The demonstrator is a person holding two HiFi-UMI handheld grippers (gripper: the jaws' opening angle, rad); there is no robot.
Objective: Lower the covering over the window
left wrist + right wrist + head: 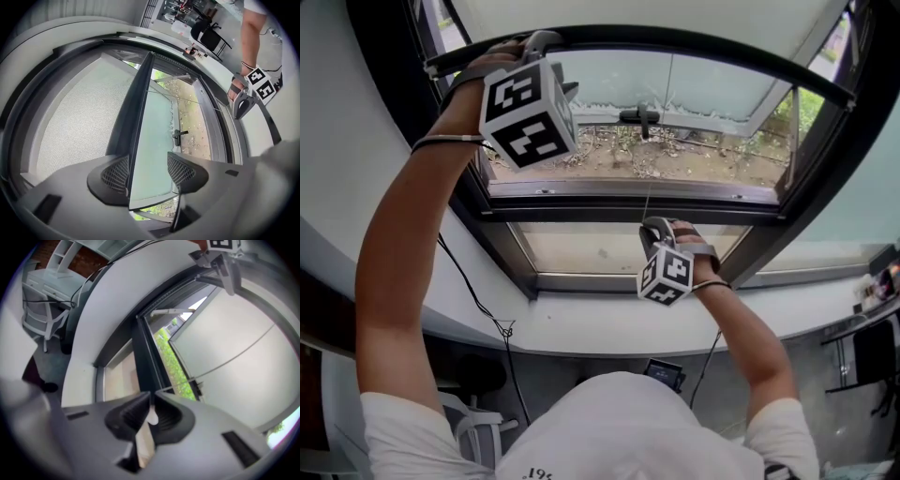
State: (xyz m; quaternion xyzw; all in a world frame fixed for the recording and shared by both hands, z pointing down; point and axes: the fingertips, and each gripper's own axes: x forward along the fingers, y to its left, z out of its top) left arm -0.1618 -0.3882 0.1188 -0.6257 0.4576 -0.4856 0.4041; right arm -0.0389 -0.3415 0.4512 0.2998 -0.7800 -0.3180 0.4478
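Blind (628,11) sits high at the top of the window (581,208), with both grippers on its fittings.
Left gripper (147,171) has its jaws spread wide, straddling the blind's dark bottom bar (694,47) near its left end. The bar lies against one pad and the other pad is clear of it. Right gripper (151,401) is lower, at mid window, jaws clenched on a small white cord pull (151,417). A thin cord (648,202) runs up from it toward the bar. Glass below the bar is uncovered.
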